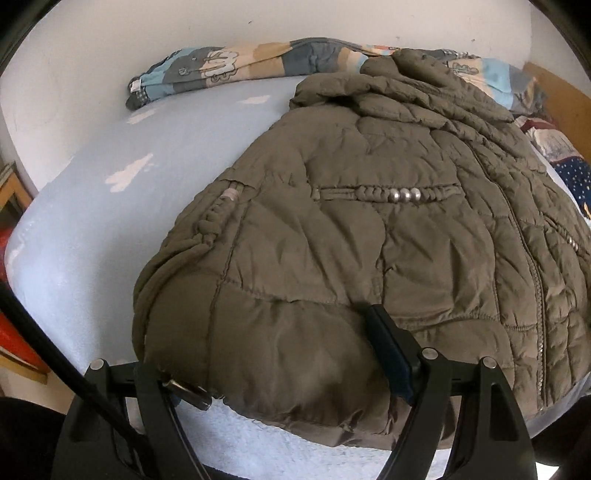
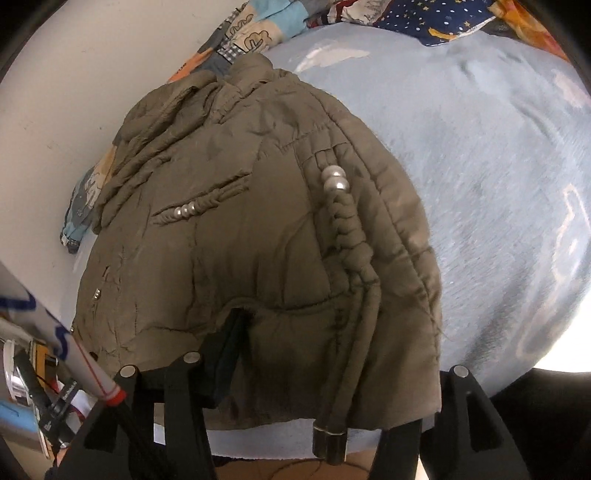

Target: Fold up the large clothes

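- The left gripper (image 1: 280, 369) straddles the hem of the brown padded jacket (image 1: 369, 229); one finger (image 1: 388, 354) lies on top of the cloth, the other is hidden beneath the hem. Whether the pads press the cloth I cannot tell: the jaws stand wide, with a thick roll of hem between them.
- It points steeply down at the jacket's near left corner, a likely spot for lifting the hem towards the collar.
- The right gripper (image 2: 314, 391) sits at the jacket's near right corner, also tilted steeply down. One finger (image 2: 225, 354) presses into a dent in the cloth; the other is under the hem, out of sight. It looks clamped on the hem, which bunches between the jaws.
- A drawstring (image 2: 354, 295) with a metal end hangs off the hem just beside this gripper.
- With both corners taken, the hem can be raised evenly, so the fold should stay square; that is my reading of the step.
- The jacket lies spread front-up on the pale blue bed (image 1: 147, 155), zip closed, pearl-trimmed pockets showing.
- Beyond the jacket's collar, a patterned quilt (image 1: 221, 66) lies bunched against the white wall (image 1: 92, 44).
- To the jacket's far right, a starry dark blue cloth (image 2: 424, 18) rests on the bed.
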